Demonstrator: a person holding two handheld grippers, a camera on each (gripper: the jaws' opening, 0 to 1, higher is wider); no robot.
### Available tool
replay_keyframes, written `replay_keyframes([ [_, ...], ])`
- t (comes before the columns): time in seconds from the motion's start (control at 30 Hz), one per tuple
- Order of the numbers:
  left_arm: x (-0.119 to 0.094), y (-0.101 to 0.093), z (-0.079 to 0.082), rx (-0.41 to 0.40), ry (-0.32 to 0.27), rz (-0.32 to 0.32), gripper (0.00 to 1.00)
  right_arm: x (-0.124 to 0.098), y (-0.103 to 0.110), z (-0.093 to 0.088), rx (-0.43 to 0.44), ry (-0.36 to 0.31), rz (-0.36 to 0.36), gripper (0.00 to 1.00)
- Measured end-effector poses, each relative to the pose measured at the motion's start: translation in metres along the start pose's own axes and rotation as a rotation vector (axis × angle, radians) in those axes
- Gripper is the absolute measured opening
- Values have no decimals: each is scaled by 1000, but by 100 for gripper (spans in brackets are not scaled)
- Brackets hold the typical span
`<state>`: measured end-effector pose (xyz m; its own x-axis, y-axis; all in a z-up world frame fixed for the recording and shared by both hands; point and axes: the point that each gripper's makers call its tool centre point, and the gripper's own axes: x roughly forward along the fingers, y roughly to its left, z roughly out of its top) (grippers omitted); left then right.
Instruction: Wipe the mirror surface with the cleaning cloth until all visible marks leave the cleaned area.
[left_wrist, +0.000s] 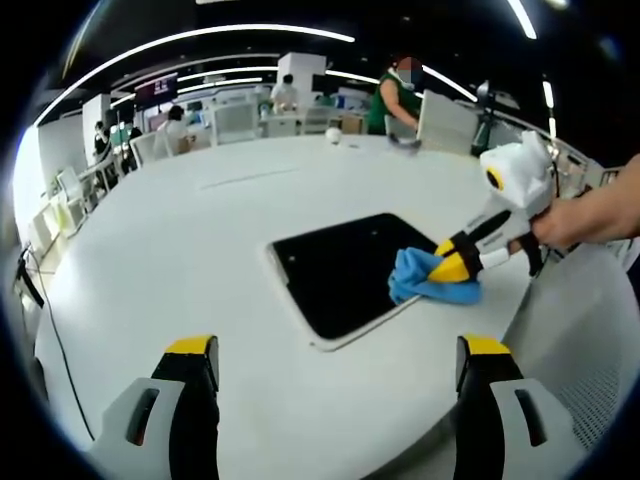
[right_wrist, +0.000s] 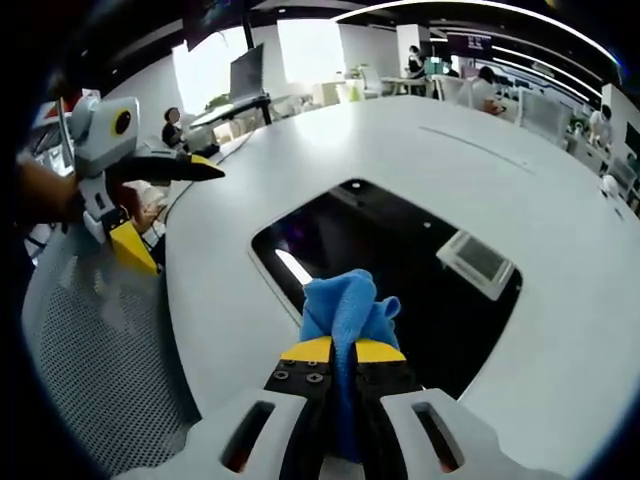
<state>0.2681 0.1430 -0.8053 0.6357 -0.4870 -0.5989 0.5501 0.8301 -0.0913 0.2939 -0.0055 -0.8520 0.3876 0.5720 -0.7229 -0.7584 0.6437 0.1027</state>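
The right gripper (right_wrist: 343, 352) clamps a crumpled blue microfibre cloth (right_wrist: 345, 308) against the dark rectangular mirror (right_wrist: 400, 260) (no legible writing); the left gripper (left_wrist: 335, 350) hangs open above the white round table (left_wrist: 180, 260).

- Left gripper (left_wrist: 335, 358): two broad grey-white jaws with black inner faces and yellow tips; each jaw has one dark oval slot
- Right gripper (right_wrist: 345, 351): white body, black jaws, yellow tips; small screws sit behind the tips; a yellow ring marks its white housing
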Motion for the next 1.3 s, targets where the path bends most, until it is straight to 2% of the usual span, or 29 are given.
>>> replay_keyframes([
  [0.83, 0, 2, 0, -5, -1, 4, 99, 0, 0, 0, 5, 0, 21, 1],
  [1.3, 0, 2, 0, -7, -2, 5, 99, -3, -2, -3, -24, 5, 32, 1],
])
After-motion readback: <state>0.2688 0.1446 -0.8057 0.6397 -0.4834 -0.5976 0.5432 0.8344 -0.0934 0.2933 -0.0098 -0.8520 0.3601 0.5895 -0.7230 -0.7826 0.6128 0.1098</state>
